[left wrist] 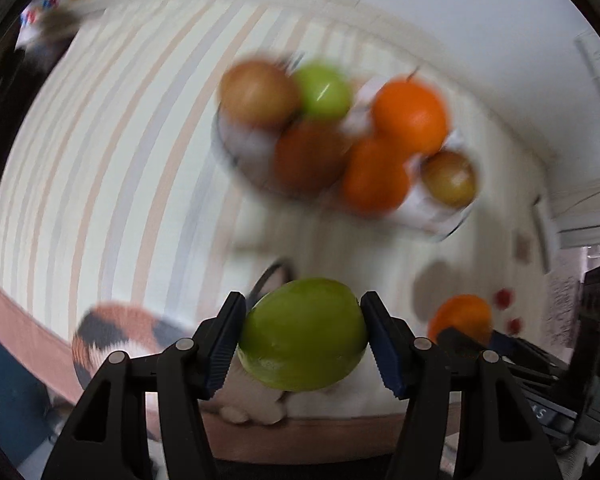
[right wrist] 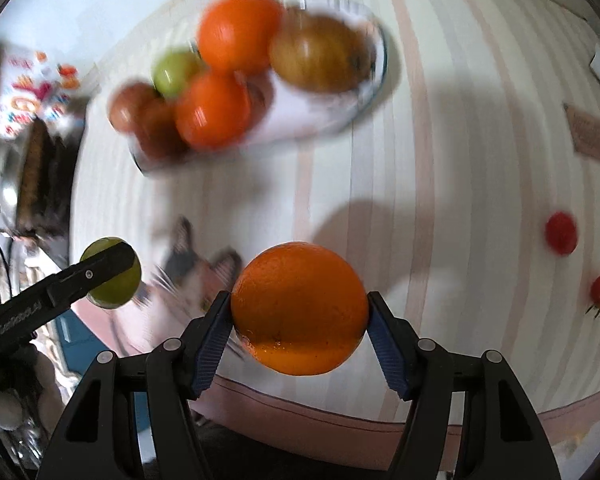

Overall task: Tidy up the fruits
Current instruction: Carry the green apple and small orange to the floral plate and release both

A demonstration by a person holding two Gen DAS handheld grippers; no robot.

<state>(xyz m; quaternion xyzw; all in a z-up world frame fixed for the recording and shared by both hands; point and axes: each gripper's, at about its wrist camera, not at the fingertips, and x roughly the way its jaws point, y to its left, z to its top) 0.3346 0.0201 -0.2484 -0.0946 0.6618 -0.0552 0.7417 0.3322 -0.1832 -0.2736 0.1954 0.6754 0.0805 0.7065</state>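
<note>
Striped cloth (right wrist: 440, 160) in pale bands covers the bench. A calico cat (right wrist: 192, 276), blurred, sits at the near edge, below the fruit. Colourful printed packaging (right wrist: 32, 96) lies far left, a brown rectangular tag (right wrist: 590, 136) far right.

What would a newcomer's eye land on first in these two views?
Two fruits clamped close to the lenses: a green apple in the left gripper and an orange in the right gripper. Beyond them, on the striped cloth, dishes sit piled with more oranges, a green apple and brownish fruit, all blurred. A calico cat peeks over the table's near edge.
</note>
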